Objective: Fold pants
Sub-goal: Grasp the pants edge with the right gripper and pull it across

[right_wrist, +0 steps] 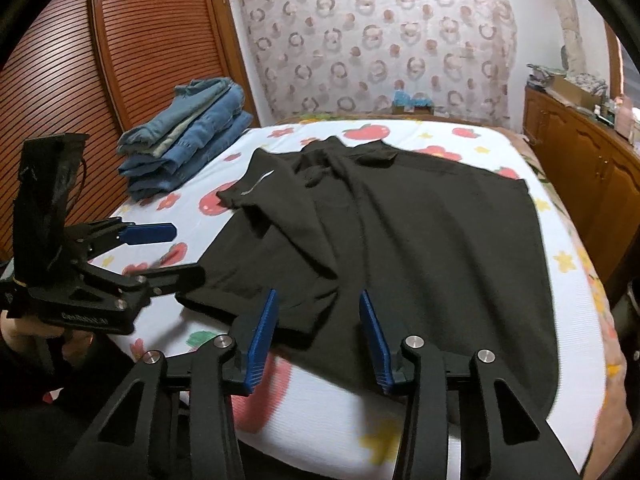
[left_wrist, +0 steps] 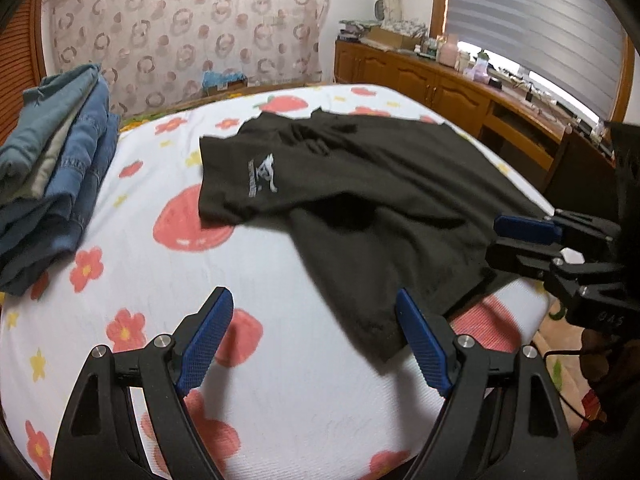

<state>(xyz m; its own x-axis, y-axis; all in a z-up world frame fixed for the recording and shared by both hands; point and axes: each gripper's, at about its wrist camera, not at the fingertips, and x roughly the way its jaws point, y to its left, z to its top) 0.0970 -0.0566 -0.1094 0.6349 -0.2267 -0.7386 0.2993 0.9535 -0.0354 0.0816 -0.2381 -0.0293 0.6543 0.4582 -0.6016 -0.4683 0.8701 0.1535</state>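
Black pants with a small white logo lie spread and creased on the bed; in the right wrist view the black pants cover its middle and right. My left gripper is open over the sheet, its right finger beside the pants' near hem corner, nothing between the pads. My right gripper is open above the near hem, with cloth lying flat under the gap and the pads off it. The right gripper also shows at the bed's right edge, and the left gripper at the left.
A stack of folded jeans sits at the bed's far left, the same jeans stack beside a louvred wooden door. The flower-and-strawberry sheet lies bare near me. A wooden cabinet with clutter runs along the right.
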